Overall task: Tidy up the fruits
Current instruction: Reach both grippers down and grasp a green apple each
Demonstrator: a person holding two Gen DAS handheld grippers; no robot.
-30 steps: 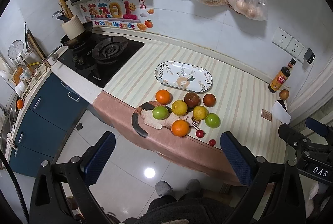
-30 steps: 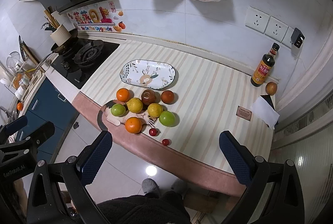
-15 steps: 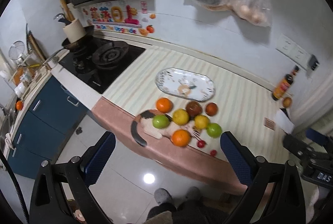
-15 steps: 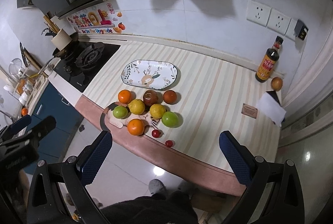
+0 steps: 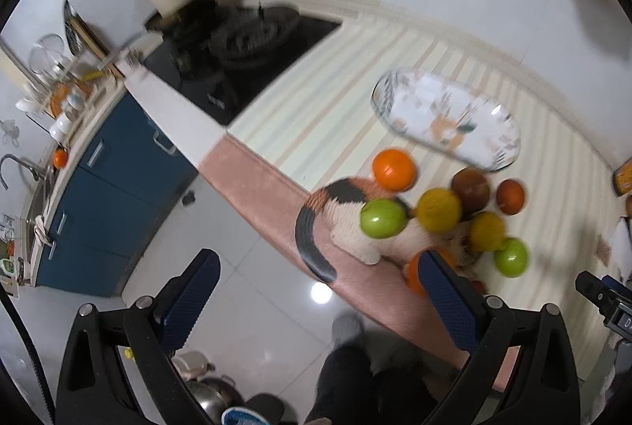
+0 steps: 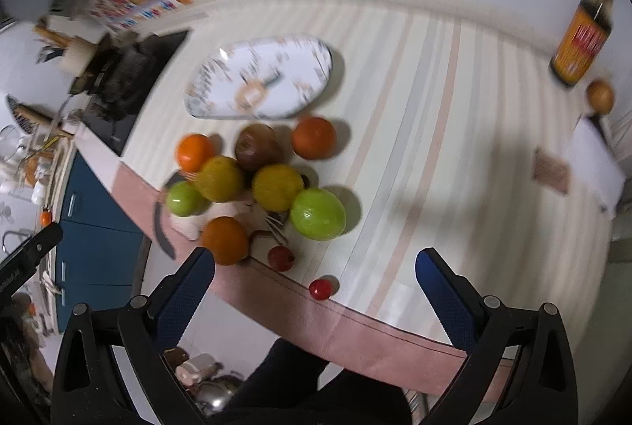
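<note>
Nine or so larger fruits sit bunched on the striped surface near its front edge, and none is on the oval plate behind them, so I judge I am only at the approach, before any first pick. On my left, my left tongs hang spread wide and empty over the floor, short of the surface edge, with the left green apple and an orange nearest ahead. My right tongs are likewise wide apart and hold nothing, hovering over the front edge above two small red fruits; the right green apple lies just beyond. Next I need to lower one pair over a single fruit at the rim of the bunch, since the middle ones touch each other. Both views are smeared, so the fruit kinds are guesses, the cat-patterned thing under the pile is unclear, and my left view's right pad covers part of the front orange.
</note>
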